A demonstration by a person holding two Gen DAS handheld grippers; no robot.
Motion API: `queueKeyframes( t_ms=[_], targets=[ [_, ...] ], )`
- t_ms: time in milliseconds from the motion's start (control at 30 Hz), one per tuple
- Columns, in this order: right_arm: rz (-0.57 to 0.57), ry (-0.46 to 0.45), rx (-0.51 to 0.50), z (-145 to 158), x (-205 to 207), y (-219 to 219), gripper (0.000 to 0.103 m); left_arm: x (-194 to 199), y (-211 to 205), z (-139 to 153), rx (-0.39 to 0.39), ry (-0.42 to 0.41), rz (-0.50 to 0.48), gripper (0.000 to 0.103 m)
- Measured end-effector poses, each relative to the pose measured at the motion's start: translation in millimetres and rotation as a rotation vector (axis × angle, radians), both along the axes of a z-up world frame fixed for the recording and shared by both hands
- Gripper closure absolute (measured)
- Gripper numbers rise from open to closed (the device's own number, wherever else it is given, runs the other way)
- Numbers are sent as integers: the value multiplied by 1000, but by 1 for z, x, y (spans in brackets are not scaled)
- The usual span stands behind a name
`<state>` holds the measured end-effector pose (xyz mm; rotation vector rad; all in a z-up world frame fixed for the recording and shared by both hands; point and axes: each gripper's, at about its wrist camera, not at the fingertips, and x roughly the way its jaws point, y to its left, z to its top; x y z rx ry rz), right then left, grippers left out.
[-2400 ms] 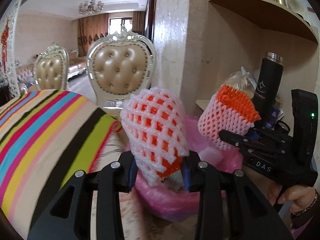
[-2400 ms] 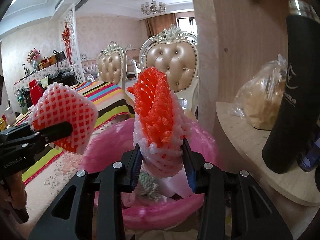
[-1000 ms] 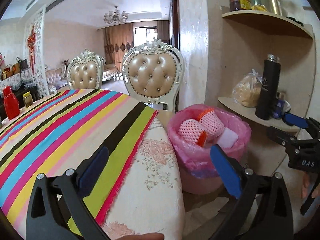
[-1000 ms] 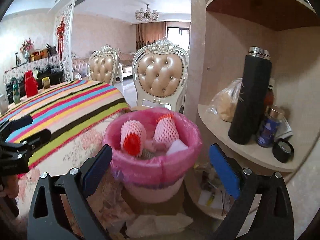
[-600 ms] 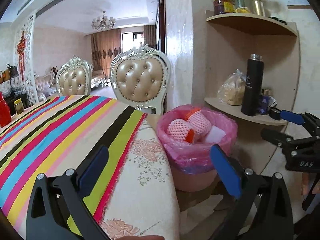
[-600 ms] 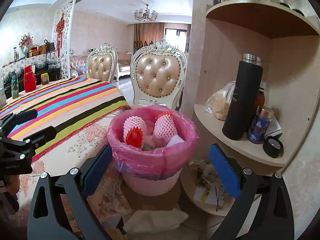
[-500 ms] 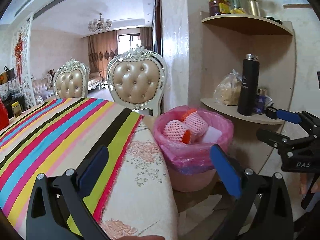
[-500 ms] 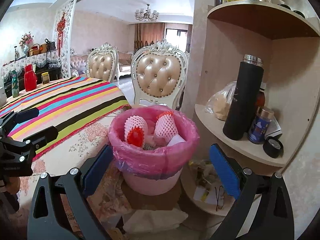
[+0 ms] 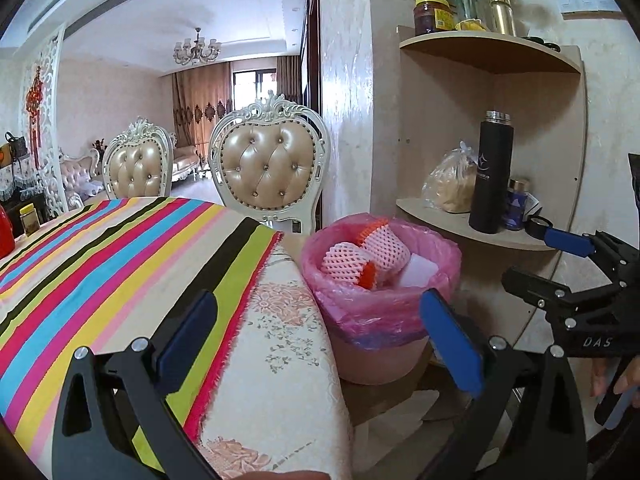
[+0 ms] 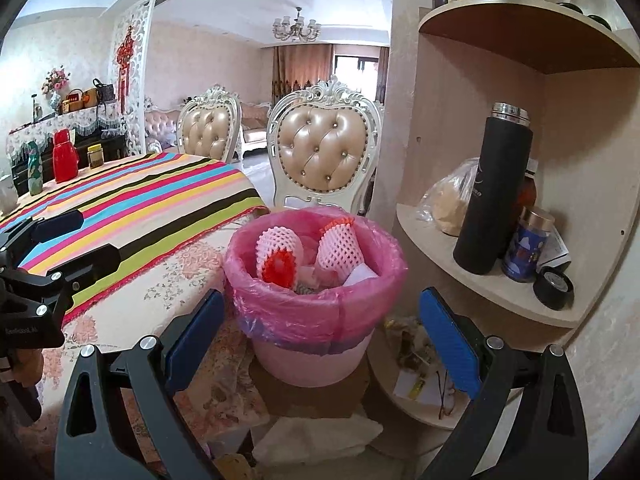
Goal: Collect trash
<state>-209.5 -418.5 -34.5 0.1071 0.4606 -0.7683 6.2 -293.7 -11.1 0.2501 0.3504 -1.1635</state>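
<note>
Left gripper [image 9: 320, 336] and right gripper [image 10: 320, 328] both spread wide, nothing held. Two foam fruit nets [image 10: 280, 256] lie inside the pink-lined bin [image 10: 316, 308] — at 12 o'clock from the right gripper, 1 o'clock from the left, beside the striped table [image 9: 120, 256].

Striped cloth [image 9: 120, 248] over table [image 9: 280, 360]; black flask [image 10: 490, 196] on shelf [image 10: 440, 256].
</note>
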Motion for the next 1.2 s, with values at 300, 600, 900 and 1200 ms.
queueKeyframes(
  t_ms=[300,600,900,1200],
  targets=[
    [-6,-5,12,-2,-2,-1,11,0,-2,-1,3,-8,-4,5],
    [-12,-9,24,-4,-4,-4,11,-4,-4,-3,16,-17,-18,5],
    [-17,-10,32,-5,-6,-4,11,-6,-5,-6,30,-18,-38,5],
    [-19,-14,40,-6,-8,-4,11,-6,-7,-9,39,-13,-49,5]
  ],
)
